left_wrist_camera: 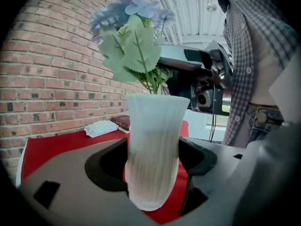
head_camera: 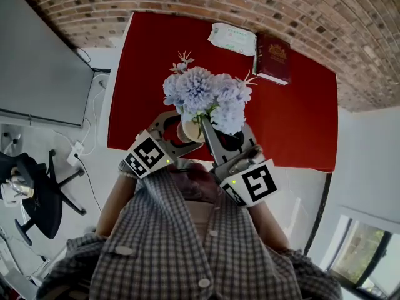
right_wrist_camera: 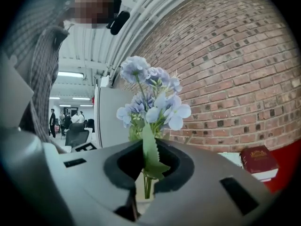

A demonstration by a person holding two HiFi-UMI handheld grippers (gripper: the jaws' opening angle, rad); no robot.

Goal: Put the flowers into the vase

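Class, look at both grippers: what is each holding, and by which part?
The left gripper clamps the white ribbed vase around its lower body. The right gripper pinches the blue flowers by their leafy green stems, below the blooms.

Bottom of the frame, there's my grey checked shirt, pale buttons down the front, and above it my left gripper and right gripper: grey shells, black jaw linings, white cubes with black square markers.
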